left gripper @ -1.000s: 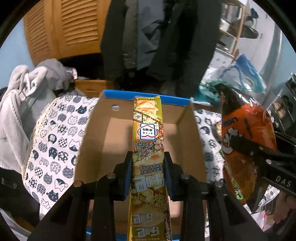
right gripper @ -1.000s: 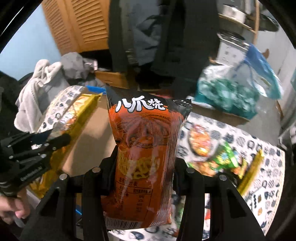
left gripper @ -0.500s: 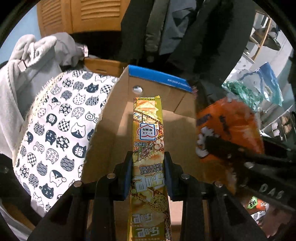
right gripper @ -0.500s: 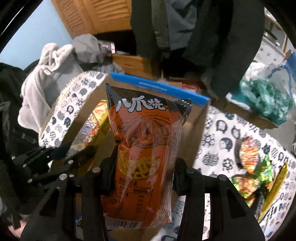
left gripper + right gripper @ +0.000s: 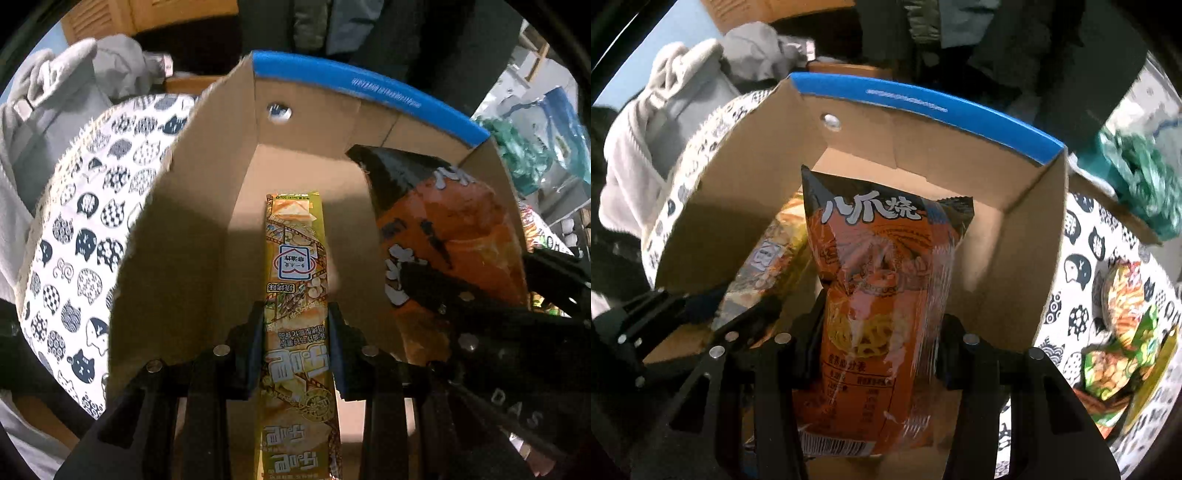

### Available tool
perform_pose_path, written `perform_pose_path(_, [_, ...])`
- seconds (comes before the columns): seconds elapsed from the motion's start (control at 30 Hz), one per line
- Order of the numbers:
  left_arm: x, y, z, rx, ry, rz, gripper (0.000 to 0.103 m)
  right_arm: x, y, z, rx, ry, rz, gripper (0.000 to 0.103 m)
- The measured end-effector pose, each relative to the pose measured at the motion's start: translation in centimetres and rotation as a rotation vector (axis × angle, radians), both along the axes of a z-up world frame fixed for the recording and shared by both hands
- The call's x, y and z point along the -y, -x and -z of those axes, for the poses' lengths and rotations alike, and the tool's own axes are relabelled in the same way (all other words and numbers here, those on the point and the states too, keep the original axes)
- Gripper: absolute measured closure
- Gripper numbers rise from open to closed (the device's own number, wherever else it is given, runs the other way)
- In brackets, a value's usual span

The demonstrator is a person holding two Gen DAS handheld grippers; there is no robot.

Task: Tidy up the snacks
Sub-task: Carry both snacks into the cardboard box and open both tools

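Holding two snack packs inside a cardboard box

Pointing steeply down, the left gripper clamps its narrow fingers on a long yellow foil snack pack, inside an open brown cardboard box with a blue top edge. Just beside it, the right gripper squeezes an orange and black puffed snack bag within the same box. More colourful snack packets lie on the cat-patterned cloth to the right of the box.
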State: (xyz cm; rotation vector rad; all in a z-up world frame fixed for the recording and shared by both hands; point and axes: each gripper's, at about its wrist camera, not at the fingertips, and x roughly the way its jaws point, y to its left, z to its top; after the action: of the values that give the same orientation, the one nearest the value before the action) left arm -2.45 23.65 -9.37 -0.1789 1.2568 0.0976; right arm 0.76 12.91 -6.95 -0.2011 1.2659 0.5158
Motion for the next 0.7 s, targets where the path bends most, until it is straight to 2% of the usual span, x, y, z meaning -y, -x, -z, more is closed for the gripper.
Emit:
perform_pose_path(0.1, [-0.2, -0.2, 0.3, -0.011, 0.001, -0.009, 0.071, -0.4, 0.2, 0.1, 0.013, 0.034, -0.012, 0.056])
perform_pose_path(0.23, [-0.3, -0.2, -0.1, 0.002, -0.019, -0.009, 0.071, -0.2, 0.4, 0.1, 0.023, 0.03, -0.002, 0.055])
perform_pose_path(0.3, [-0.5, -0.1, -0.2, -0.003, -0.021, -0.012, 0.063, -0.1, 0.4, 0.1, 0.027, 0.03, 0.005, 0.055])
perform_pose_path(0.33, [-0.6, -0.1, -0.2, -0.007, -0.026, -0.013, 0.053, -0.6, 0.4, 0.4, 0.026, 0.026, 0.003, 0.054])
perform_pose_path(0.37, [-0.6, 0.1, -0.4, -0.005, -0.034, -0.013, 0.049, -0.5, 0.5, 0.4, 0.023, 0.018, 0.003, 0.052])
perform_pose_path(0.43, [-0.1, 0.5, -1.0, 0.005, -0.032, -0.012, 0.047, -0.5, 0.4, 0.2, 0.024, 0.018, 0.01, 0.035])
perform_pose_path(0.47, [-0.1, 0.7, -1.3, 0.008, -0.034, -0.013, 0.043, -0.2, 0.4, -0.1, 0.032, 0.014, 0.02, 0.032])
perform_pose_path(0.57, [0.3, 1.4, -2.5, 0.039, -0.047, -0.009, 0.034, 0.8, 0.4, -1.3, 0.053, -0.025, 0.048, 0.03])
perform_pose_path(0.7, [0.6, 1.9, -4.3, 0.075, -0.045, -0.011, 0.031, 2.4, 0.4, -3.3, 0.089, -0.053, 0.081, 0.026])
